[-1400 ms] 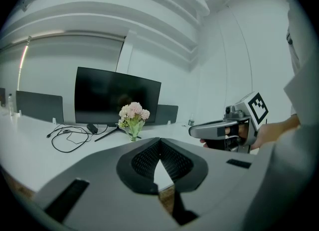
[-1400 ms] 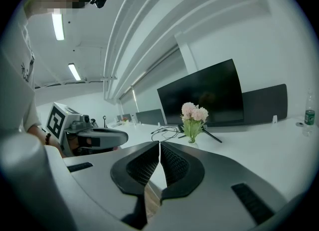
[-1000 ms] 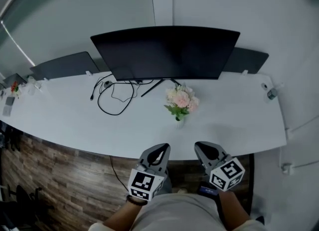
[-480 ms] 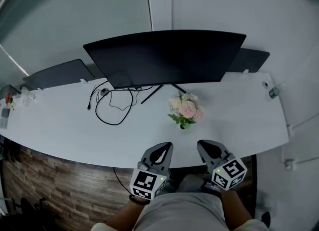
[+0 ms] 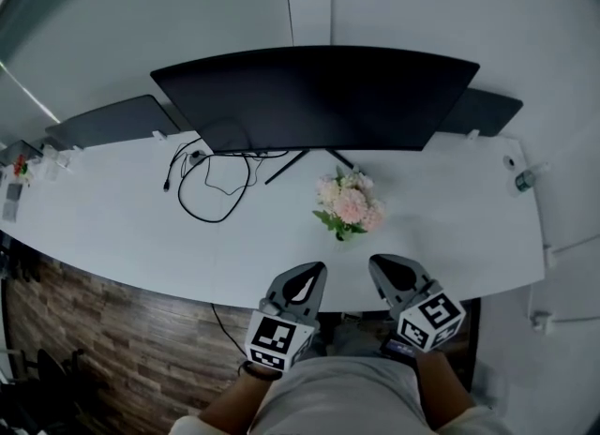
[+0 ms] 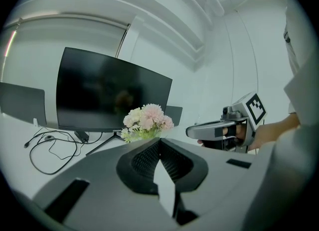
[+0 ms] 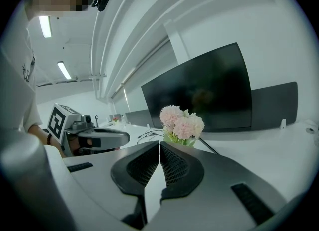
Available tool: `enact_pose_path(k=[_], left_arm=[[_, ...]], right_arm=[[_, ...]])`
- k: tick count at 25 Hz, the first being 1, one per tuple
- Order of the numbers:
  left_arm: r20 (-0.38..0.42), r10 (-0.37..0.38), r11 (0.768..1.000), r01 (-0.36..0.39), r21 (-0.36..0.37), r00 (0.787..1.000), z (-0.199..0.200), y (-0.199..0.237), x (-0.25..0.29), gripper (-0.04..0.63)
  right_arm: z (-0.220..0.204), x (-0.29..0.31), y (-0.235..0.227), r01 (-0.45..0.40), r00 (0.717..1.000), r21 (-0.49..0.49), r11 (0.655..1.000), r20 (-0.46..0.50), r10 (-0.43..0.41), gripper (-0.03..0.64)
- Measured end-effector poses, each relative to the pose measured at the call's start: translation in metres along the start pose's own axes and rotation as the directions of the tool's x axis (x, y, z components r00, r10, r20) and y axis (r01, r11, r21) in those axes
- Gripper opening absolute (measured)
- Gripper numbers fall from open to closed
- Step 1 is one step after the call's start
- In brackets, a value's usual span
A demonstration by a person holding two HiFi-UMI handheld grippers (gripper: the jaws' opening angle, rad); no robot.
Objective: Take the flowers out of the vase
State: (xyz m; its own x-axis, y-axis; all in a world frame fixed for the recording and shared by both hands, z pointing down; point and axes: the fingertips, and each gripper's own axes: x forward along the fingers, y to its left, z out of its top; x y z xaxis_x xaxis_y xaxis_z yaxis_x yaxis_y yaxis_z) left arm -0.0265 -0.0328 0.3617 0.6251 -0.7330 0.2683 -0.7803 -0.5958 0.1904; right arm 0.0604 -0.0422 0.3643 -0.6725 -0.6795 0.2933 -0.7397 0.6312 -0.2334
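A bunch of pink and cream flowers [image 5: 348, 204] with green leaves stands on the white desk [image 5: 122, 227], in front of the dark monitor [image 5: 314, 96]. The vase under it is hidden by the blooms. My left gripper [image 5: 308, 267] and right gripper [image 5: 378, 262] hover side by side at the desk's near edge, short of the flowers. Both are shut with nothing between the jaws. In the left gripper view the flowers [image 6: 145, 122] rise just beyond the closed jaw tips [image 6: 159, 139]. The right gripper view shows the flowers [image 7: 181, 125] straight ahead of its gripper [image 7: 159, 143].
A black cable [image 5: 208, 185] loops on the desk left of the monitor stand. Dark panels [image 5: 108, 124] stand at the back left and back right [image 5: 483, 110]. A small object [image 5: 527, 178] sits at the far right edge. Wood floor [image 5: 103, 339] lies below the desk's edge.
Both grippers have edged a little nearer the desk's near edge, still shut. The view has shifted, so the flowers sit slightly lower and more to the right.
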Motion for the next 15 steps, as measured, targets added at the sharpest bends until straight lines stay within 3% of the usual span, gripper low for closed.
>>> enact_pose_path(k=[15], left_arm=[[-0.07, 0.013, 1.0, -0.013, 0.001, 0.997, -0.034, 0.012, 0.024, 0.005]], right_arm=[[-0.012, 0.019, -0.017, -0.046, 0.999, -0.008, 0.999, -0.007, 0.046, 0.033]])
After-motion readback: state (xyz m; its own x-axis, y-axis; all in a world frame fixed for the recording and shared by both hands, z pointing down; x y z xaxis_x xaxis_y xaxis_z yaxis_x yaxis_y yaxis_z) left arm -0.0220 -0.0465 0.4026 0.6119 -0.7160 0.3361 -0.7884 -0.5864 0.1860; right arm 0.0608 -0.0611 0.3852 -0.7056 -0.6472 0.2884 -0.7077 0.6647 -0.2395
